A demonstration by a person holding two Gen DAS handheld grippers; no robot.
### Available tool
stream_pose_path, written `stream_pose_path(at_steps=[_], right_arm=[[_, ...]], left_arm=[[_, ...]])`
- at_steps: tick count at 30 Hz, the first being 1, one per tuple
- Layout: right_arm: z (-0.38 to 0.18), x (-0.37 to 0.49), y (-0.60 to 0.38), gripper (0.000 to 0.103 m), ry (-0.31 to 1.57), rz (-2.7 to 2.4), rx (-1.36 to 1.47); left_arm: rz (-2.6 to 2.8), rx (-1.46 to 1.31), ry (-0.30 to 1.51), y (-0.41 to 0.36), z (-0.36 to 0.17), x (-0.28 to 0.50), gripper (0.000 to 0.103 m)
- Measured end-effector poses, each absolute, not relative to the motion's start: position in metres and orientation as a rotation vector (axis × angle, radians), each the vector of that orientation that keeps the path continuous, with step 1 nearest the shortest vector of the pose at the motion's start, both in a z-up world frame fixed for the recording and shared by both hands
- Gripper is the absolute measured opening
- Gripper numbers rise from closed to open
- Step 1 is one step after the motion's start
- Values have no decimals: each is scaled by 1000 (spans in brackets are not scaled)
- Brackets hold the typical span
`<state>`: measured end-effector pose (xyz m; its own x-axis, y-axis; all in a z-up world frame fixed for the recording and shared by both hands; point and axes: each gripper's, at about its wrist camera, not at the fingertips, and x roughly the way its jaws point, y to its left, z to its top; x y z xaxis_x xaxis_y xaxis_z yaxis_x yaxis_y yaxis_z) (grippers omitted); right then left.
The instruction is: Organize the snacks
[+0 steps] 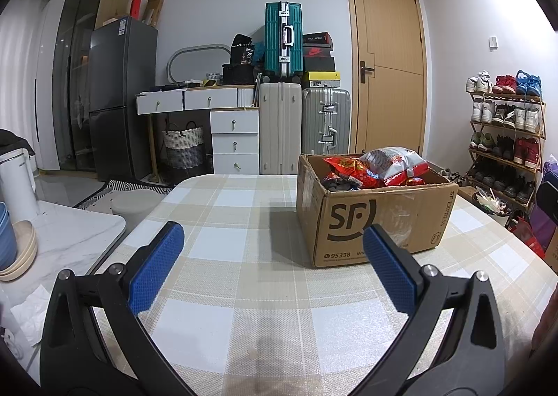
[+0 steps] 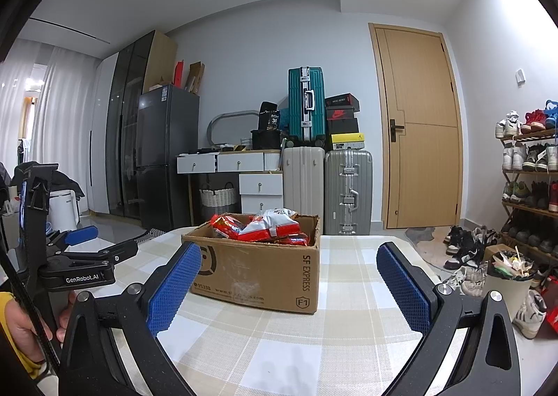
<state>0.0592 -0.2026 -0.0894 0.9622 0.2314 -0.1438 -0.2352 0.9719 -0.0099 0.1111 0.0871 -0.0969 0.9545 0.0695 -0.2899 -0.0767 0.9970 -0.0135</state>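
1. Blue-padded fingers of the left gripper fill the lower part of the left wrist view, spread wide with nothing between them, over the checked tablecloth.
2. Likewise, the right gripper is spread wide and empty, low in its own frame.
3. Snack bags, red and white, are piled in the open cardboard box at mid-frame on the table.
4. At the left edge of the right wrist view, a hand holds the left gripper.
5. Behind, suitcases stand against the wall, a wooden door at upper right, a shoe rack at far right.
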Motion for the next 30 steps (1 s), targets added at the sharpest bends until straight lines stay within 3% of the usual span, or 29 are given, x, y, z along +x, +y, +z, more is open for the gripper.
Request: stream_pose_path(at_steps=[30], right_arm=[[-90, 62, -205, 102, 159, 230, -23]], left_arm=[[86, -60, 265, 87, -88, 91, 103]])
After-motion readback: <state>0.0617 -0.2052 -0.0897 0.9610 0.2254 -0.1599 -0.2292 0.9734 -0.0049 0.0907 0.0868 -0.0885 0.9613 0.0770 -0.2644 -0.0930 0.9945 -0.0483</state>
